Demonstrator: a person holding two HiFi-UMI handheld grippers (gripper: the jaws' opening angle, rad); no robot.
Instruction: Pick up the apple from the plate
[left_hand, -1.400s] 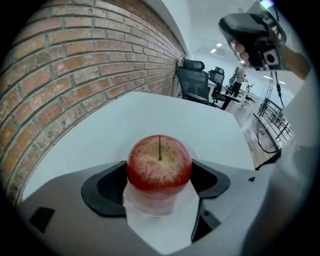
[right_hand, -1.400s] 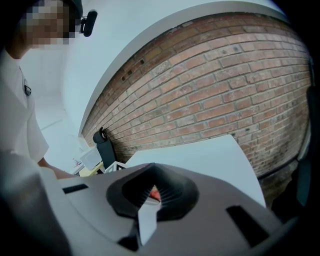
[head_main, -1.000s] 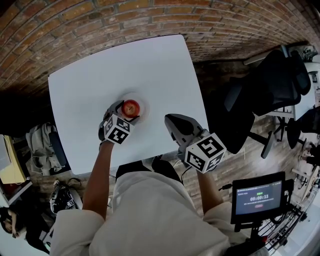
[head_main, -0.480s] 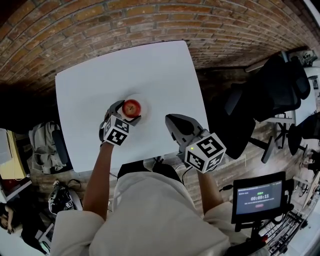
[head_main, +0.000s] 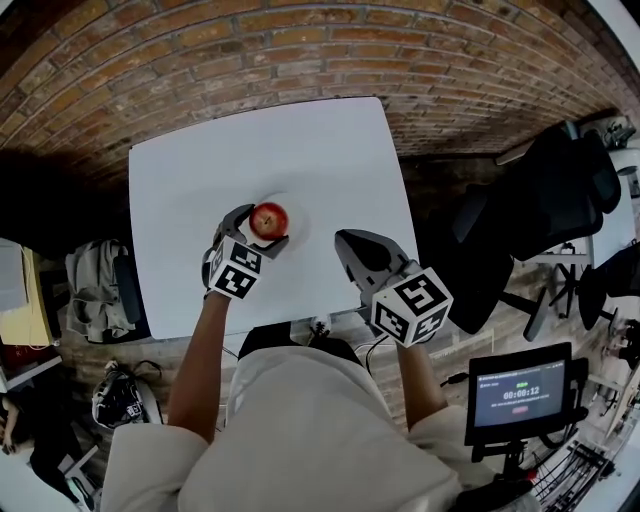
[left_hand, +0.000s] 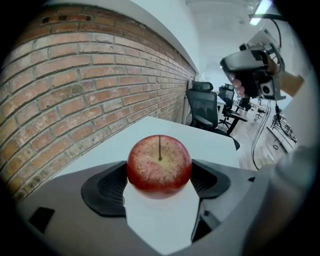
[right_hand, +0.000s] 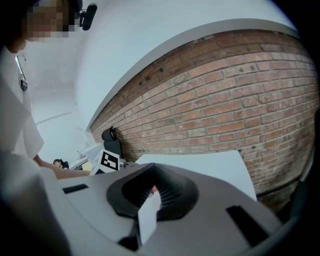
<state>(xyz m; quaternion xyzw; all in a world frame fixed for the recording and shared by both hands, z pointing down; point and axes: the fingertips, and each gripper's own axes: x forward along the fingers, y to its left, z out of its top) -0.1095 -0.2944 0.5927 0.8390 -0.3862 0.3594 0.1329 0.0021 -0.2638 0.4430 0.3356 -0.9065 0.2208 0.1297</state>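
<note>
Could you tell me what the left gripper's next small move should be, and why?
Probably lift the left gripper straight up: its jaws already press both sides of the apple, which is centred between them just above the white plate.

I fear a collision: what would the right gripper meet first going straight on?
Likely the round red apple in the left gripper: the right gripper points toward it, and red shows in the slit between its jaws. Depth unclear; it could pass above.
</note>
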